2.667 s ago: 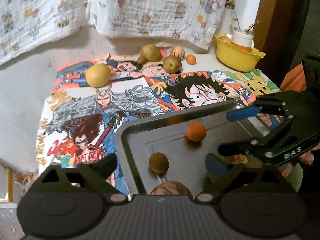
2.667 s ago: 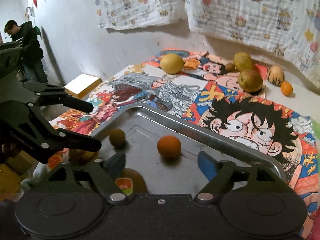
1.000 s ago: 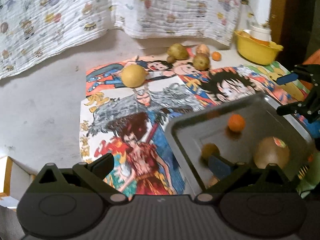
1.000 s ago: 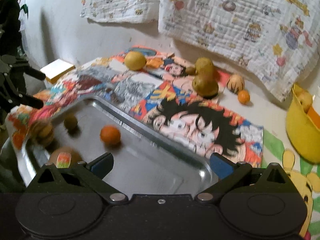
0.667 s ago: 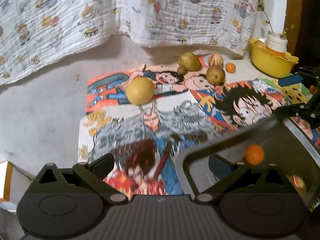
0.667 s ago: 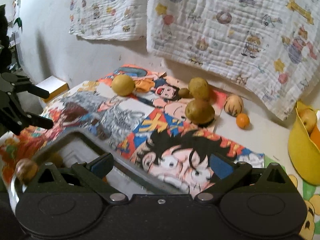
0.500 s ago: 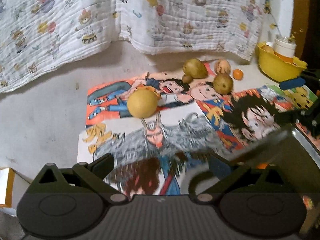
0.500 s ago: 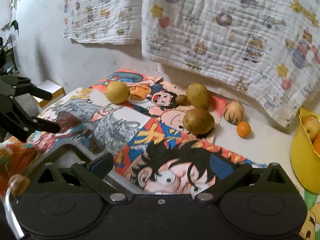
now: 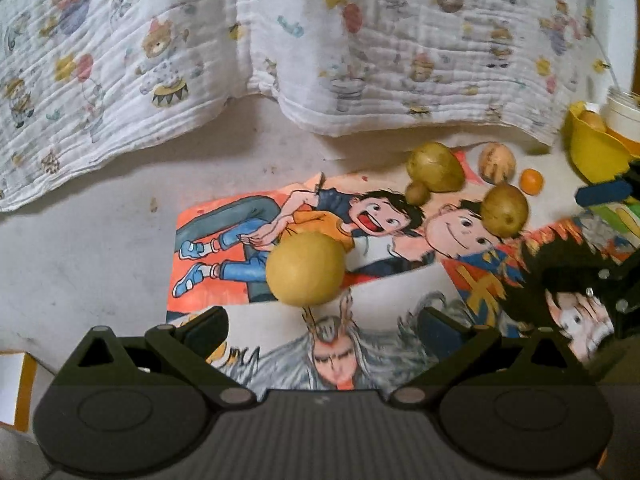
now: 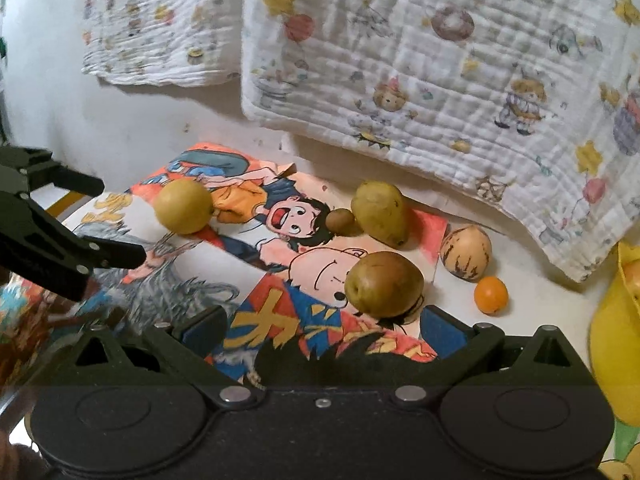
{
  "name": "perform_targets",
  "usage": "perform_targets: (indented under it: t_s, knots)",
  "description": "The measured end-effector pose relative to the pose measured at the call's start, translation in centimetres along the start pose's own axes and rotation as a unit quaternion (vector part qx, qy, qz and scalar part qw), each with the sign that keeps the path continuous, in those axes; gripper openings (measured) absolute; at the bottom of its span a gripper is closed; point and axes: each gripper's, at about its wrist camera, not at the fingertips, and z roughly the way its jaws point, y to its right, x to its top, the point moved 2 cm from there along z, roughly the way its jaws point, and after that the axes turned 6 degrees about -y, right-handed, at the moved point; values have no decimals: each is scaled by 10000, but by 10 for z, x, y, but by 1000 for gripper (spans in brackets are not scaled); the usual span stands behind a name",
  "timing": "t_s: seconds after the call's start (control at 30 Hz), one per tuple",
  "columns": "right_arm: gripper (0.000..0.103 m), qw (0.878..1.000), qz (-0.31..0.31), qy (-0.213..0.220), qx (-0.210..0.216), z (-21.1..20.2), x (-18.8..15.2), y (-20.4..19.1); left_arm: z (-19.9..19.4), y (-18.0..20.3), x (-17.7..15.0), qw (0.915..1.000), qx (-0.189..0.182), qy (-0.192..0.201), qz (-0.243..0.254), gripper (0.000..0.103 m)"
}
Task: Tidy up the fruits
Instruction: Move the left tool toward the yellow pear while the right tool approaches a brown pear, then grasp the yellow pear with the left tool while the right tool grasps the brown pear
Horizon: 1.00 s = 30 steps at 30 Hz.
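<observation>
A big round yellow fruit lies on the cartoon poster, just ahead of my open left gripper. My right gripper is open too, with a brown pear right in front of the gap between its fingers, not touched. Behind the pear lie a yellow-green pear, a small brown kiwi, a striped melon and a small orange. The left gripper shows at the left of the right wrist view, near the round yellow fruit.
A yellow bowl with fruit and a white cup stands at the far right. A printed quilt hangs on the wall behind the table. A white and yellow box sits off the table's left edge.
Both grippers have moved forward from the metal tray toward the fruits at the back. The tray and the fruits in it have dropped out of view.
</observation>
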Motion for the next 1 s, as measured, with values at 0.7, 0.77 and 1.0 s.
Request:
perform_targets:
  t_s: [0.7,0.77,1.0]
  knots:
    - [102,9956,889,76,-281,79,10,17,70,-14,19,9978,58,-51,-661,102]
    - [102,9953,920,109,-278,82,10,17,73,-13,20,9978,47,-58,-664,102]
    - [102,9953,895,215,-296,89,13,17,84,-13,21,9973,16,-97,-728,102]
